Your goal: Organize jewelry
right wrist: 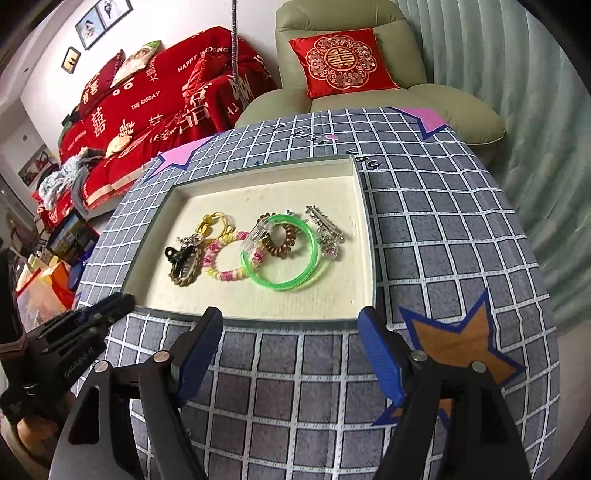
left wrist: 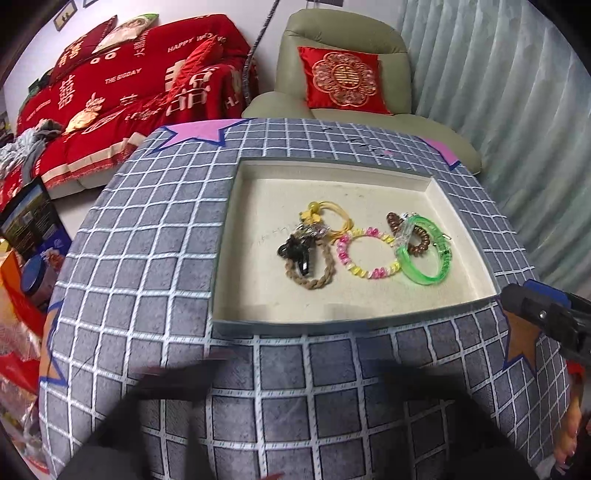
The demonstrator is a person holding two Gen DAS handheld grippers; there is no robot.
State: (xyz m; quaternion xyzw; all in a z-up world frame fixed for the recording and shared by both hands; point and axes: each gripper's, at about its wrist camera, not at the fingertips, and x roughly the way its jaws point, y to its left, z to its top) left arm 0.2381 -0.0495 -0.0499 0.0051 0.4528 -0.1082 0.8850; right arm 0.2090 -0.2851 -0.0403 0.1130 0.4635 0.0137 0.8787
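Right gripper (right wrist: pixel 290 345): fingers (right wrist: pixel 201 354) spread wide, nothing between them, hovering over the near edge of the tray (right wrist: pixel 364 236). Blue pads face each other across bare checkered cloth.

Left gripper (left wrist: pixel 295 373): fingers (left wrist: pixel 177 380) are dark motion-blurred smears at the bottom of its own view, set far apart with nothing between them; released. In the right wrist view its body sits at near left, just off the tray's near-left corner.

All the jewelry is inside the shallow cream-lined tray, which lies flat on the desk (right wrist: pixel 461 240). None of it is touched by either gripper. Left to right in the right wrist view:
- black claw clip (right wrist: pixel 181 260) on a braided brown loop (right wrist: pixel 188 275)
- yellow hair tie (right wrist: pixel 218 221) just behind it
- pink-and-yellow bead bracelet (right wrist: pixel 223 258), touching the brown loop
- green bangle (right wrist: pixel 282 254), overlapping the bead bracelet's right side
- brown spiral hair tie (right wrist: pixel 279 240), lying inside the bangle's ring
- silver hair clip (right wrist: pixel 327 230) at far right, just beside the bangle

The desk cloth is grey with a white grid; an orange star (right wrist: pixel 458 343) is near right and pink stars sit at the far corners. Beyond are a green armchair (right wrist: pixel 332 22) with a red cushion (right wrist: pixel 341 62) and a red-covered sofa (right wrist: pixel 155 99).
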